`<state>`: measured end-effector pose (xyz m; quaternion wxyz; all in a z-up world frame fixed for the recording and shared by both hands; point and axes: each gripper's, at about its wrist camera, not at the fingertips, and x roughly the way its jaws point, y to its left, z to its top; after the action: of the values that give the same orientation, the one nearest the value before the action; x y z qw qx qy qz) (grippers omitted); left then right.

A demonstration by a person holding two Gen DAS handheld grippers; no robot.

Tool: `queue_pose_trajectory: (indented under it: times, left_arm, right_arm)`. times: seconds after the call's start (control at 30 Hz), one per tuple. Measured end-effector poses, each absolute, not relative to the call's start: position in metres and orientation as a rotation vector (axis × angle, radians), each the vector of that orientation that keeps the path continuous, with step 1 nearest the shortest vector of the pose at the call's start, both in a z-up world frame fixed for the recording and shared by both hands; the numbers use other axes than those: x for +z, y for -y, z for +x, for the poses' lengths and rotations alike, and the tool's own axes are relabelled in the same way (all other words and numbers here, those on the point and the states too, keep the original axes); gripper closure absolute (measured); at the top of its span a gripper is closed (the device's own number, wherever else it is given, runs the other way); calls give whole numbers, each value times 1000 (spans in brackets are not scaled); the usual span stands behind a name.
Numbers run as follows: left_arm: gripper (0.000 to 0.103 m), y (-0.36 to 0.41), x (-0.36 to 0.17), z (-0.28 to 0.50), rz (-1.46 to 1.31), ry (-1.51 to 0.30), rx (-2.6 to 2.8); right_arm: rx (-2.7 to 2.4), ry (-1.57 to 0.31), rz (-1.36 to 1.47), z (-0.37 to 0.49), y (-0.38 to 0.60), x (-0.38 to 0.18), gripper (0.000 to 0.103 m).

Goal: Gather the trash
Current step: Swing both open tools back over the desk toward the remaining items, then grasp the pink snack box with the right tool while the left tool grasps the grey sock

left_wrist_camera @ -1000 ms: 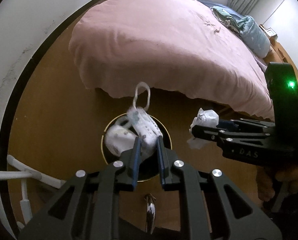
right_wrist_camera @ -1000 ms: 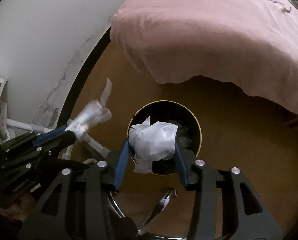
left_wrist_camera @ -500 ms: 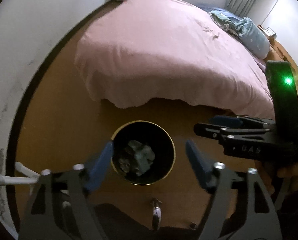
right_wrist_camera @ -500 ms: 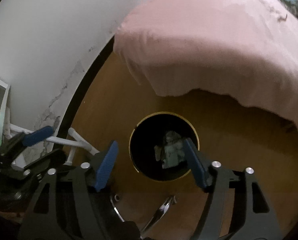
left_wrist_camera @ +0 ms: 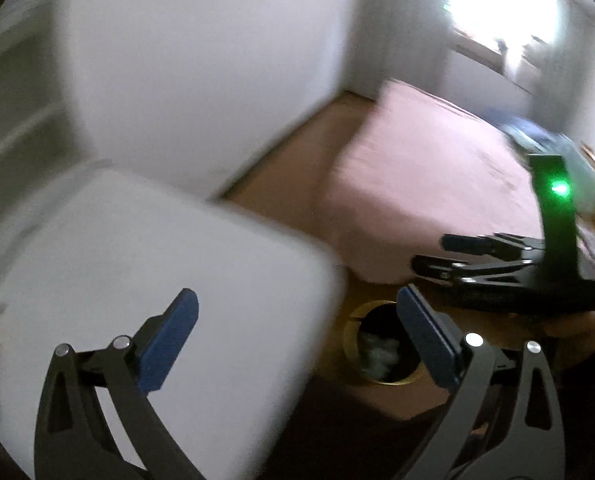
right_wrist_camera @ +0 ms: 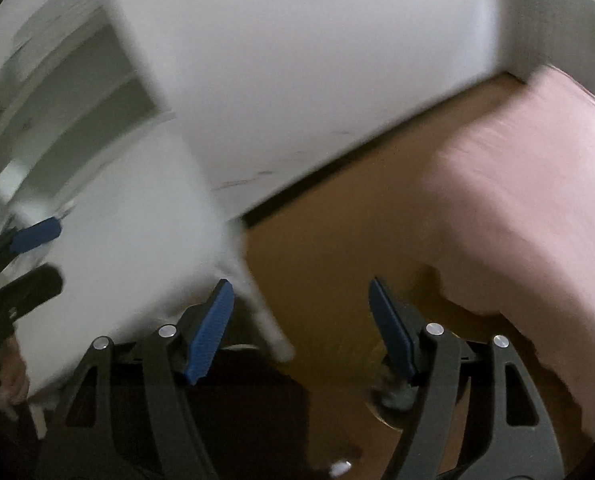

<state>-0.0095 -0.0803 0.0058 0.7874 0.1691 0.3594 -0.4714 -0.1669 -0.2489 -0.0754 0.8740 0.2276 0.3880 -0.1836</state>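
Observation:
My left gripper [left_wrist_camera: 297, 308] is open and empty, held above the edge of a white table [left_wrist_camera: 137, 260]. The gold-rimmed black bin [left_wrist_camera: 353, 316] stands on the wooden floor below, with pale crumpled trash [left_wrist_camera: 377, 354] inside it. My right gripper [left_wrist_camera: 437, 254] hovers to the right above the bin, its jaws apart. In the right wrist view the right gripper [right_wrist_camera: 301, 296] is open with nothing between its fingers. The bin [right_wrist_camera: 389, 404] is mostly hidden behind its right finger. The left gripper [right_wrist_camera: 29, 256] shows at the left edge. Both views are motion-blurred.
A bed with a pink cover [left_wrist_camera: 417, 184] fills the right side, close to the bin. The white table's leg [right_wrist_camera: 257, 300] stands on the floor beside the bin. White walls [left_wrist_camera: 197, 60] lie behind. A hand [right_wrist_camera: 1, 380] holds the left gripper.
Both grippers opened and dropped the mask and the crumpled tissue into the bin. Both cameras then swung up and left, so the white table has come into view.

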Motion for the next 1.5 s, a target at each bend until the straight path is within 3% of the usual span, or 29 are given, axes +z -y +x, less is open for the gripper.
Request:
queue_pose_trajectory:
  times: [0.4, 0.7, 1.07, 1.13, 1.2, 1.27, 1.5]
  left_arm:
    - [7, -157, -13, 103, 179, -881, -455]
    - [7, -193, -33, 127, 129, -930, -410]
    - [7, -193, -48, 167, 142, -931, -456]
    - [7, -192, -51, 171, 146, -933, -455]
    - [7, -191, -53, 173, 142, -938, -459]
    - [7, -190, -55, 174, 144, -943, -458]
    - [7, -180, -56, 183, 135, -956, -471]
  right_arm:
    - [237, -924, 246, 69, 66, -66, 35]
    - [396, -984, 133, 175, -8, -70, 35]
    - [502, -1052, 137, 219, -22, -80, 37]
    - [515, -1060, 146, 223, -23, -82, 44]
    - [535, -1065, 162, 224, -21, -82, 59]
    - [566, -1077, 196, 228, -23, -86, 82]
    - [566, -1042, 211, 213, -18, -77, 84]
